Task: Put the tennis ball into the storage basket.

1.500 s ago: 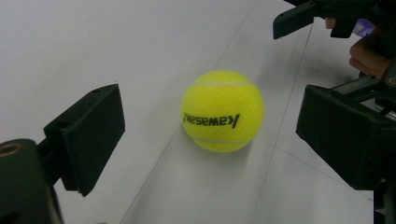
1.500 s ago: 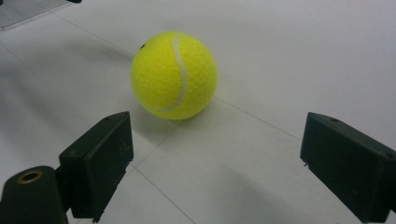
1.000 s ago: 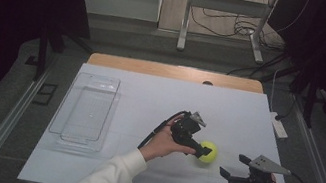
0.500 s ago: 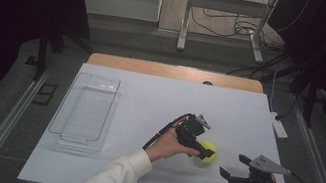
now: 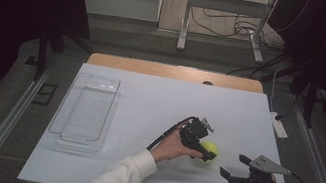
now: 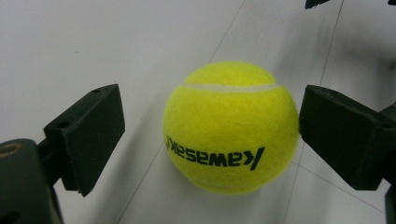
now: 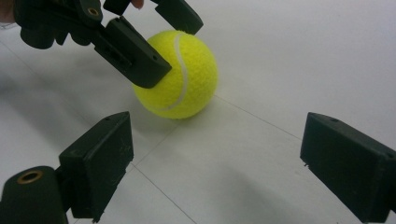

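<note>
Two jaws of my left gripper (image 6: 210, 140) stand open, one on each side of the ball (image 6: 231, 128), which rests on the table (image 5: 148, 104). No contact yet. My right gripper (image 5: 233, 171), also open, waits farther off.

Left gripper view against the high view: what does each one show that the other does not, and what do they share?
Left gripper view: black lettering on the yellow felt tennis ball, its white seam, and a gap on each side between the ball and the open left tongs.

High view: the clear plastic tray at the table's left, the white tabletop as a whole, the white sleeve, and the right tongs held open, apart from the ball.

Both: the ball resting on the white surface with the left tongs around it.
</note>
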Available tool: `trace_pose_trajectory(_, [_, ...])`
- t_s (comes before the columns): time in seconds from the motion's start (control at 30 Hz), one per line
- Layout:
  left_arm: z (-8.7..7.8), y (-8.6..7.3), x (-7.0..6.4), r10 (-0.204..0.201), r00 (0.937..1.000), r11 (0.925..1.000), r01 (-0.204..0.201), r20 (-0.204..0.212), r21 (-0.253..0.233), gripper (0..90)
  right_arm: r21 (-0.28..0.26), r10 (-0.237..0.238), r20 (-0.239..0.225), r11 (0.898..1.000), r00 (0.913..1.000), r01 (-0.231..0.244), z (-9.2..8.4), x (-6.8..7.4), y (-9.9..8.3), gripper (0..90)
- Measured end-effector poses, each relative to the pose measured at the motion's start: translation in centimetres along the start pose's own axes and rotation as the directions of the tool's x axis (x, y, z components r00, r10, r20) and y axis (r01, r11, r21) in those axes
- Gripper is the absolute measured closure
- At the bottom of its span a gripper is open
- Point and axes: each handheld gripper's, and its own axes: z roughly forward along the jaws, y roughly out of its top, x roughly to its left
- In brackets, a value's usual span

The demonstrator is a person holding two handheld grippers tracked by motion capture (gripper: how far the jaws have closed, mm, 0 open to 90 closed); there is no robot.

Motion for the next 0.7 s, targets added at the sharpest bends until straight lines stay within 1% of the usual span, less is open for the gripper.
trace_pose_trajectory(0.03, [0.2, 0.0, -0.1, -0.005, 1.0, 1.0, 0.005, 0.0, -0.003, 9.1, 0.0, 0.0, 0.0, 1.0, 1.0, 0.0, 0.0, 0.0, 0.0, 9.8])
trace_pose_trajectory(0.07, [0.3, 0.0, -0.1, 0.003, 1.0, 1.0, -0.003, 0.001, 0.009, 9.1, 0.0, 0.0, -0.001, 1.0, 1.0, 0.0, 0.0, 0.0, 0.0, 9.8])
trace_pose_trajectory(0.1, [0.5, 0.0, -0.2, -0.003, 1.0, 1.0, 0.003, -0.001, 0.007, 9.1, 0.002, -0.002, 0.001, 1.0, 1.0, 0.002, 0.0, 0.0, 0.0, 9.9])
trace_pose_trajectory(0.17, [0.6, 0.0, -0.2, 0.001, 1.0, 0.9999, -0.001, -0.001, 0.013, 9.2, 0.002, -0.003, 0.002, 1.0, 1.0, 0.003, 0.0, 0.0, 0.0, 9.9])
trace_pose_trajectory(0.27, [1.0, 0.0, -0.3, -0.005, 1.0, 0.9997, 0.005, 0.002, 0.023, 9.1, 0.002, -0.002, 0.002, 1.0, 1.0, 0.002, 0.0, 0.0, 0.0, 9.8])
trace_pose_trajectory(0.33, [1.1, 0.0, -0.2, 0.002, 1.0, 0.9994, -0.002, 0.006, 0.034, 9.6, 0.002, -0.003, 0.002, 1.0, 1.0, 0.003, 0.0, 0.0, 0.0, 9.9])
trace_pose_trajectory(0.4, [1.2, 0.0, -0.3, -0.001, 0.9999, 0.9996, 0.001, 0.016, 0.028, 11.8, 0.001, -0.004, 0.001, 1.0, 1.0, 0.004, 0.0, 0.0, 0.0, 9.9])
trace_pose_trajectory(0.47, [1.2, 0.0, -0.3, 0.006, 0.9997, 0.9995, -0.007, 0.025, 0.029, 17.5, 0.0, -0.004, 0.001, 1.0, 1.0, 0.004, 0.0, 0.0, 0.0, 9.9])
trace_pose_trajectory(0.5, [1.2, 0.0, -0.4, 0.008, 0.9993, 0.9996, -0.009, 0.036, 0.027, 19.6, 0.0, -0.003, 0.001, 1.0, 1.0, 0.003, 0.0, 0.0, 0.0, 9.8])
trace_pose_trajectory(0.53, [1.2, 0.0, -0.4, 0.008, 0.9993, 0.9996, -0.009, 0.036, 0.027, 22.5, 0.0, -0.003, 0.001, 1.0, 1.0, 0.003, 0.0, 0.0, 0.0, 9.8])
trace_pose_trajectory(0.57, [1.1, 0.0, -0.4, 0.012, 0.999, 0.9996, -0.013, 0.043, 0.024, 22.5, 0.0, -0.002, 0.001, 1.0, 1.0, 0.002, 0.0, 0.0, 0.0, 9.9])
trace_pose_trajectory(0.6, [1.1, 0.0, -0.5, 0.014, 0.9991, 0.9996, -0.015, 0.039, 0.025, 24.3, 0.0, -0.002, 0.001, 1.0, 1.0, 0.002, 0.0, 0.0, 0.0, 9.8])
trace_pose_trajectory(0.7, [1.1, 0.1, -0.5, 0.014, 0.9992, 0.9994, -0.015, 0.038, 0.031, 25.5, 0.0, -0.004, 0.002, 1.0, 1.0, 0.004, 0.0, 0.0, 0.0, 9.9])
